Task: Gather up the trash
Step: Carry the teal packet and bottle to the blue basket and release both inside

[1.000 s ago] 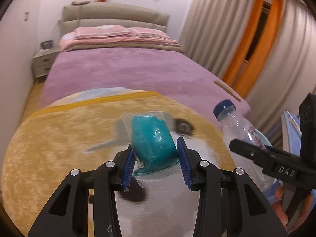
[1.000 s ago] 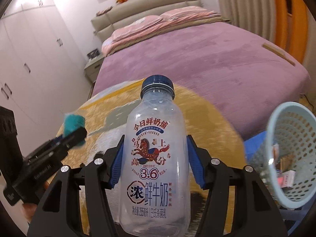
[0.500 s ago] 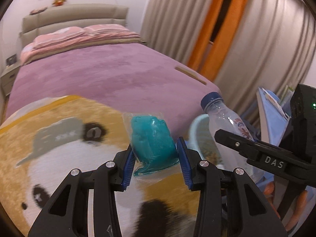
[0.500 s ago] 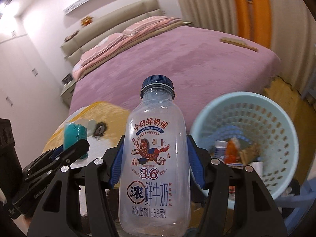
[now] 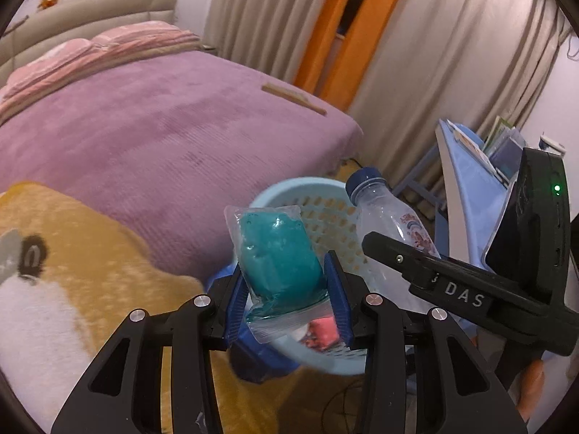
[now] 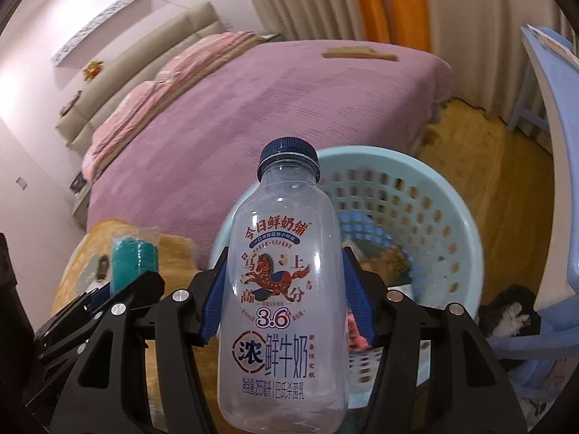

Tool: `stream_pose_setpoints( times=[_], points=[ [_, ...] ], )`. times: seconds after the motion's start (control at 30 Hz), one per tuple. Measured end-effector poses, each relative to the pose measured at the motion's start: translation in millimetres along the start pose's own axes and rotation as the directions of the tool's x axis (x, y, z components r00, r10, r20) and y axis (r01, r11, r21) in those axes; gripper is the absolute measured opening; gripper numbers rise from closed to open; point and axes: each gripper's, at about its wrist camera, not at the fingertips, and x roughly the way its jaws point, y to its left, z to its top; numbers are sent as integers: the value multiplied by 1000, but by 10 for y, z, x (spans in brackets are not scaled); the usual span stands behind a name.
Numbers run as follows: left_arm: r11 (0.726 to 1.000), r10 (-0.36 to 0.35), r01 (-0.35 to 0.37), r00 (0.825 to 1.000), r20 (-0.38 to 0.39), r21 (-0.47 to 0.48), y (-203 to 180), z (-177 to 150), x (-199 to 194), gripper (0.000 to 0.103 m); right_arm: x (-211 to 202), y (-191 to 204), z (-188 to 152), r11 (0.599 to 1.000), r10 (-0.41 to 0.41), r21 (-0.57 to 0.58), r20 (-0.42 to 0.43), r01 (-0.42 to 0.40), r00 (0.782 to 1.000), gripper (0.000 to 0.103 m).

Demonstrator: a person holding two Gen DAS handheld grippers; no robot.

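My left gripper (image 5: 287, 300) is shut on a clear packet of teal stuff (image 5: 278, 256), held upright between its blue pads. My right gripper (image 6: 284, 296) is shut on an empty clear milk bottle (image 6: 286, 289) with a dark blue cap and a red horse label. Behind and below both grippers stands a pale blue perforated basket (image 6: 445, 224) with several bits of trash inside. In the left wrist view the basket (image 5: 289, 191) sits right behind the packet, and the bottle (image 5: 391, 220) in the other gripper (image 5: 398, 256) is to the right. The packet (image 6: 132, 260) shows at the left of the right wrist view.
A bed with a purple cover (image 5: 152, 137) fills the left and back, a wooden strip (image 5: 293, 97) lying near its corner. A yellow panda-print blanket (image 5: 79, 260) lies at the near left. A blue plastic chair (image 6: 553, 115) stands to the right of the basket, curtains (image 5: 416, 54) behind.
Both grippers have swung to the right, away from the panda blanket, carrying the packet and the bottle. The basket has come from the right edge to just behind them.
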Motion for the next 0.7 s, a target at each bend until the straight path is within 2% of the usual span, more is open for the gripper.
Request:
stream_pose_setpoints(
  times=[0.13,0.2,0.23,0.27,0.33,0.43,0.57,0.7],
  points=[
    [1000,3,-3,1000,-20,23,-154,-4,190,40,152,-195,0,998,-68,19,-5,68,998,55],
    [999,5,-4,1000,-17,32,-188,4,233,42,210,-266,0,997,-68,35,-17,68,998,56],
    [999,3,-3,1000,-17,35,-211,9,255,48,234,-318,-5,997,-64,51,-26,66,998,56],
    [999,5,-5,1000,-14,34,-229,17,278,62,248,-374,-6,996,-58,61,-28,60,998,56],
    [1000,8,-8,1000,8,21,-249,17,275,77,205,-419,-19,997,-48,58,-16,49,999,58],
    [1000,-19,19,1000,13,1,-257,-19,240,78,91,-447,-51,998,-63,32,15,62,998,65],
    [1000,-16,16,999,40,2,-256,-85,81,81,-59,-430,-70,1000,-26,17,34,26,999,65],
    [1000,10,-10,995,99,-1,-237,-183,-202,85,-261,-291,-128,999,0,-35,69,3,998,65]
  ],
)
